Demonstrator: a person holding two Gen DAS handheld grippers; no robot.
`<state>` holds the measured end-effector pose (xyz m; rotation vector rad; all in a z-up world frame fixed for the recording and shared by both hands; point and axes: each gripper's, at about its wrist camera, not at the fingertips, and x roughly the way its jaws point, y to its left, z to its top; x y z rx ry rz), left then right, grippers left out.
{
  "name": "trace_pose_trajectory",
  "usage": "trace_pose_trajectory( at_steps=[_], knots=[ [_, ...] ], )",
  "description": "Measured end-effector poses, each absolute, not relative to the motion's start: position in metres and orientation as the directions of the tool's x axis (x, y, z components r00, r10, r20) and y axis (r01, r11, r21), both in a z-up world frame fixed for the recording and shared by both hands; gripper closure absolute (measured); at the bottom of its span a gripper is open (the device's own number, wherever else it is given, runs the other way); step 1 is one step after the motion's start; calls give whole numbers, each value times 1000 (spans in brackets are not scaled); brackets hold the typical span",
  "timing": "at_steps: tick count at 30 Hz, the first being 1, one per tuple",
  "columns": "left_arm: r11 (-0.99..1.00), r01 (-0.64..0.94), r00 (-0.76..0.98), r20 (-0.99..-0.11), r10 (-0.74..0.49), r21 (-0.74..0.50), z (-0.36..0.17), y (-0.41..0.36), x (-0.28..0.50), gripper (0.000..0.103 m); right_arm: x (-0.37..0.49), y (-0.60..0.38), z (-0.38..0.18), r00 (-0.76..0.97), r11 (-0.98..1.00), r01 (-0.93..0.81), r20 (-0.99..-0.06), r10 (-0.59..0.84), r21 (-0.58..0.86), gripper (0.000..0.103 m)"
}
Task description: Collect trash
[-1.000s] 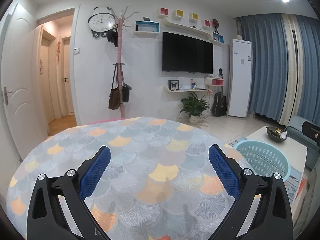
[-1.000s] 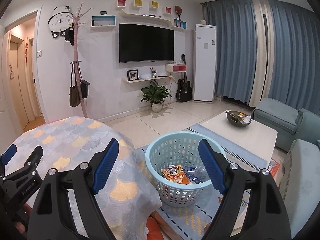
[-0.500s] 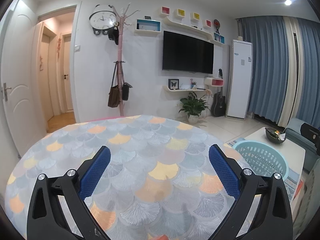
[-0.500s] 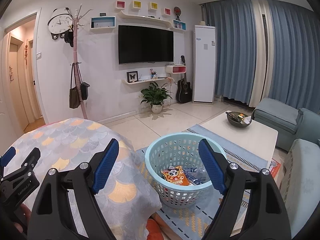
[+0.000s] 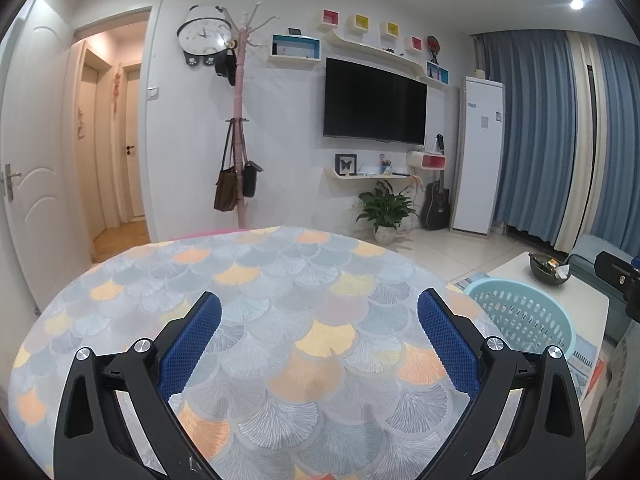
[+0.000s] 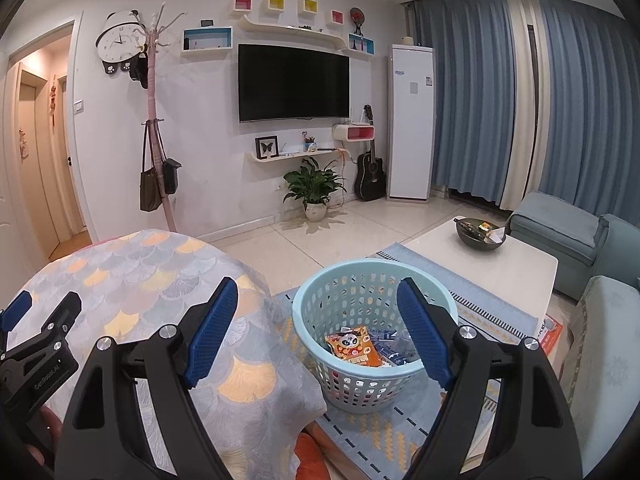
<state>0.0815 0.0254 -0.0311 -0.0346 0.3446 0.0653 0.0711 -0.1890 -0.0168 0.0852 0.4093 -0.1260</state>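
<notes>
A light blue perforated basket (image 6: 372, 280) stands on the floor rug right of the round table. It holds an orange panda snack packet (image 6: 354, 347) and several blue wrappers (image 6: 390, 350). My right gripper (image 6: 316, 300) is open and empty, held above the table edge and the basket. My left gripper (image 5: 318, 312) is open and empty over the round table (image 5: 280, 280) with its scale-pattern cloth. The basket also shows in the left wrist view (image 5: 524, 312), at the right. The left gripper shows at the lower left of the right wrist view (image 6: 36, 340).
A white coffee table (image 6: 500, 264) with a dark bowl (image 6: 478, 234) stands behind the basket. Blue sofas (image 6: 560, 236) are at the right. A pink coat rack (image 6: 156, 128), a potted plant (image 6: 314, 190) and a guitar (image 6: 370, 174) line the far wall.
Both grippers have stayed open and empty. The views have shifted only slightly; the basket and its contents have not moved.
</notes>
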Motion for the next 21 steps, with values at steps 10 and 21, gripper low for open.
trace_pose_trajectory(
  at_steps=[10, 21],
  knots=[
    [997, -67, 935, -352, 51, -33, -32, 26, 83, 7, 73, -192, -19, 905, 988, 139, -414, -99, 68, 25],
    [997, -59, 928, -371, 39, -43, -35, 29, 87, 7, 73, -188, -20, 905, 989, 131, -416, -92, 66, 25]
  ],
)
